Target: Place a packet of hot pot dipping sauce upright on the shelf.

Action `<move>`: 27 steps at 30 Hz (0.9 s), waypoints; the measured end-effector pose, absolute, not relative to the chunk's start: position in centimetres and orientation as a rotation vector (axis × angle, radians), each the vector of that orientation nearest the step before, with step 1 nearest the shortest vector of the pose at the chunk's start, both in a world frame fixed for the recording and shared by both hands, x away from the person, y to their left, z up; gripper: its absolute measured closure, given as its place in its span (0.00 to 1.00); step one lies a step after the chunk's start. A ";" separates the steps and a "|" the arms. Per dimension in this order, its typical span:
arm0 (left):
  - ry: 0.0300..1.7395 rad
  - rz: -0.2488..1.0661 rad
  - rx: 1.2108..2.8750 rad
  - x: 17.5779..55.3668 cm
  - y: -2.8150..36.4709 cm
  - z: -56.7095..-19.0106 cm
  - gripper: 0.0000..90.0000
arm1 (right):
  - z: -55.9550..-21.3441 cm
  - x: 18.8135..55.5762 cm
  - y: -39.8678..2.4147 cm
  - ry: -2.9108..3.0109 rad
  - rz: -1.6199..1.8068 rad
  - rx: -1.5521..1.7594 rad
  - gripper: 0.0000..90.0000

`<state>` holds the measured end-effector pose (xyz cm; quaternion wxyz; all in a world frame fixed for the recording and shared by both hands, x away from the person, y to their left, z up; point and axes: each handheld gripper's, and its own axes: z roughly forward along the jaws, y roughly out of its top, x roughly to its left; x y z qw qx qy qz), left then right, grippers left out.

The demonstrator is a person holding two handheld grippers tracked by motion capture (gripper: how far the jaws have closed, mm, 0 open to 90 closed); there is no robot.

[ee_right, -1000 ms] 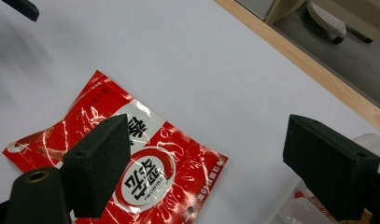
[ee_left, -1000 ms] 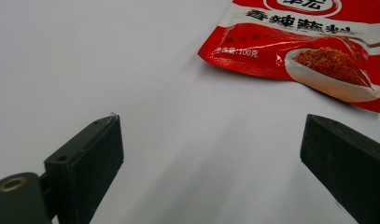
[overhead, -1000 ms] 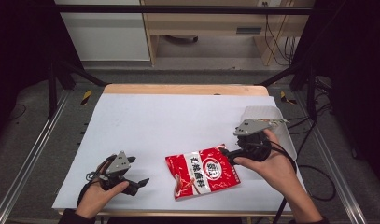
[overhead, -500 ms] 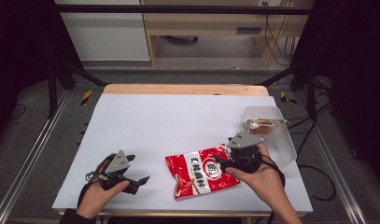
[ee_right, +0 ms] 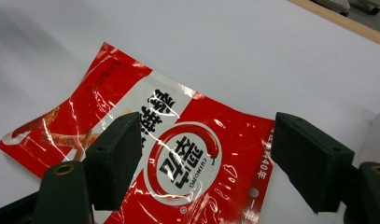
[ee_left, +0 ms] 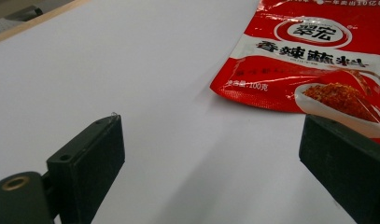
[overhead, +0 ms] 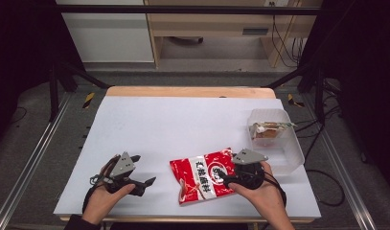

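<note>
One red seasoning packet (overhead: 202, 176) is seen lying flat on the white table (overhead: 183, 124), near its front edge and between the two grippers. The right gripper (overhead: 229, 179) is held low over the packet's right end; its jaws have just been narrowing and widening slightly and are spread wide, with the packet beneath them but not pinched, so no grasp is made yet. The left gripper (overhead: 145, 184) is rested apart to the left, jaws spread and empty. A clear plastic container (overhead: 283, 153) is placed just right of the packet, some food already inside. Judged from this, the pickup is only being approached; gripping, lifting and placing are left.
</note>
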<state>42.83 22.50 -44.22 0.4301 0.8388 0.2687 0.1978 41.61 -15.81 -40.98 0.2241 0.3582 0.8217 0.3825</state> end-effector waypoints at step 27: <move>0.629 0.538 2.136 43.2 20.3 -44.8 0.08 | -46.1 38.9 -18.0 2.288 0.962 1.186 0.17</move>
